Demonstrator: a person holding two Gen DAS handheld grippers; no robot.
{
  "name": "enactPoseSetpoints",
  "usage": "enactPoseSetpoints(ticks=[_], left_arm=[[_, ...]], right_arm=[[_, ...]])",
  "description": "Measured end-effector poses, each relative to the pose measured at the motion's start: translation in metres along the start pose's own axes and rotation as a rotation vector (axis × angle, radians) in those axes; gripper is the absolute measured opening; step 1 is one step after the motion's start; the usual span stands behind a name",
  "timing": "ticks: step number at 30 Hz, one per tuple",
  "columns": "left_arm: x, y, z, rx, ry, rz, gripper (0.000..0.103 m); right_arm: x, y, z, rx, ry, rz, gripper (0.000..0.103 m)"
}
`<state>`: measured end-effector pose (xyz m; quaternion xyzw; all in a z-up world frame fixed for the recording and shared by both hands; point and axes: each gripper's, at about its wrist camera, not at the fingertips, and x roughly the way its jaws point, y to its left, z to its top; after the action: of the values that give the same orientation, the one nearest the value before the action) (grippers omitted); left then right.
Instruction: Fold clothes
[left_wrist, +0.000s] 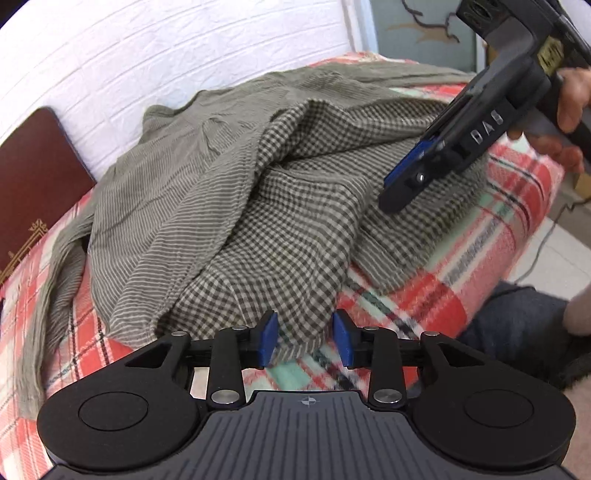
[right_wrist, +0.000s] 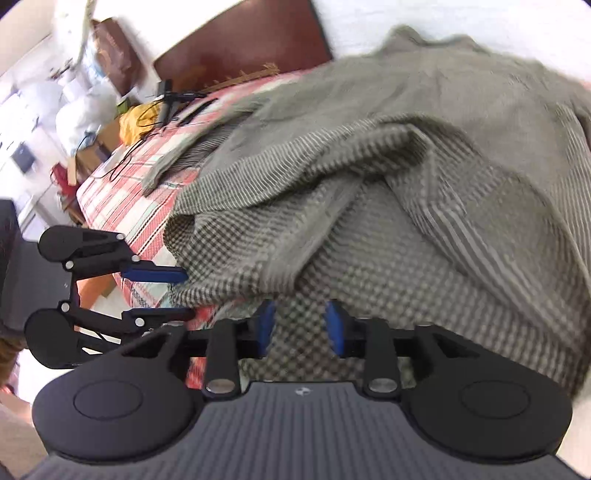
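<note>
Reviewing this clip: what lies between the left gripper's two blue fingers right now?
In the left wrist view, the left gripper is open, and the near hem of the checked garment hangs into the gap between its fingers, with plaid blanket showing beneath.

Black grippers (left_wrist: 306, 339) — blue pads (left_wrist: 268, 341), silver screws.

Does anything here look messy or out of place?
The checked shirt lies crumpled in a heap on the plaid blanket, one sleeve trailing sideways. Cables and a yellow cloth clutter the bed's far end.
</note>
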<state>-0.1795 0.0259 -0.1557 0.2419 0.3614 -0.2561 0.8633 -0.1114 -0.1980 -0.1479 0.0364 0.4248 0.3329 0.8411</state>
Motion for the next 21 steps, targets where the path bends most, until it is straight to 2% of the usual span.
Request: enactPoseSetpoints(ticks=[2,4,5,6,7,8,12,13,15,18,19,20,21], left_arm=[[0.004,0.009,0.001,-0.058,-0.002,0.032,0.01],[0.004,0.025,0.0,-0.146,0.003,0.042,0.01],[0.003,0.034,-0.001,-0.191,0.005,0.035,0.01],[0.001,0.041,-0.003,-0.23,0.006,0.032,0.01],[-0.002,0.046,-0.004,-0.253,0.002,0.034,0.01],[-0.007,0.049,-0.006,-0.267,-0.005,0.042,0.01],[-0.023,0.054,-0.013,-0.306,-0.032,0.035,0.01],[-0.026,0.055,-0.015,-0.31,-0.038,0.026,0.014],[-0.03,0.054,-0.018,-0.307,-0.039,0.012,0.03],[-0.031,0.051,-0.025,-0.307,-0.026,-0.026,0.037],[-0.032,0.051,-0.027,-0.312,-0.02,-0.034,0.042],[-0.034,0.051,-0.03,-0.315,-0.015,-0.032,0.048],[-0.036,0.051,-0.032,-0.317,-0.011,-0.028,0.05]], right_arm=[[0.006,0.004,0.005,-0.052,-0.016,0.002,0.045],[0.013,0.006,0.011,-0.078,-0.012,0.028,0.044],[0.015,0.007,0.013,-0.08,-0.004,0.051,0.039],[0.016,0.008,0.016,-0.079,0.001,0.08,0.017],[0.015,0.01,0.018,-0.075,0.004,0.115,0.007],[0.013,0.011,0.02,-0.06,0.003,0.151,0.003],[-0.001,0.004,0.024,0.089,-0.006,0.308,0.003],[-0.002,0.002,0.022,0.1,-0.001,0.313,0.003],[-0.006,0.0,0.02,0.124,0.008,0.321,0.003],[-0.004,-0.005,0.011,0.146,0.047,0.288,0.003],[-0.003,-0.007,0.007,0.159,0.057,0.278,0.003],[-0.003,-0.007,0.005,0.151,0.06,0.255,0.006],[-0.003,-0.004,0.002,0.115,0.054,0.224,0.008]])
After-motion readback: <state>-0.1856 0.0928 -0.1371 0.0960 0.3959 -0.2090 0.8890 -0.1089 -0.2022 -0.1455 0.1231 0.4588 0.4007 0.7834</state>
